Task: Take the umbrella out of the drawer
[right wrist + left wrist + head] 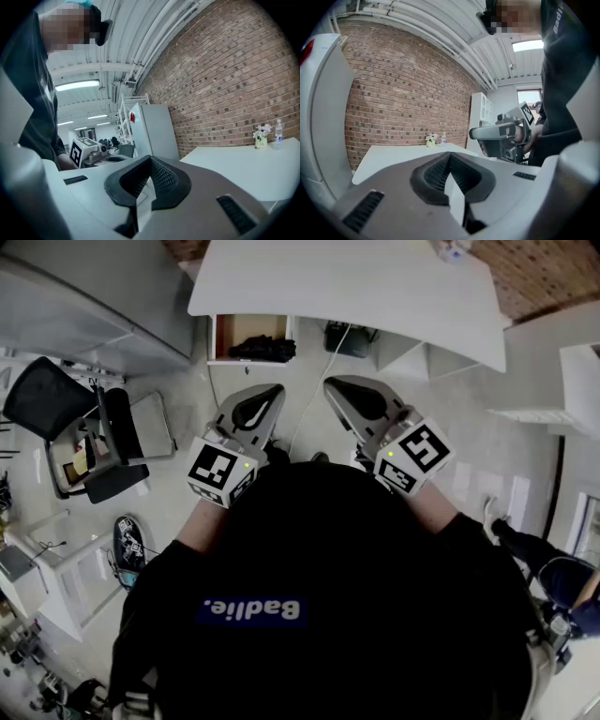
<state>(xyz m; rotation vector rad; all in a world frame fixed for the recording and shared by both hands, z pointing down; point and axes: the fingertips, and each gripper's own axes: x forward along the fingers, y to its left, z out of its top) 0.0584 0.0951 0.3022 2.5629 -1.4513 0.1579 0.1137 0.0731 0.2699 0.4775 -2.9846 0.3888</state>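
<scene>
Pale office floor (469,465) fills the head view, with 1 white table (356,287) ahead, against a brick wall (408,93). Under the table's left end, 1 open drawer (246,329) holds the black umbrella (262,349). Close to the person's dark shirt (319,568), well apart from the drawer, the left gripper (272,395) and right gripper (336,388) both have their jaws pressed together on nothing.
</scene>
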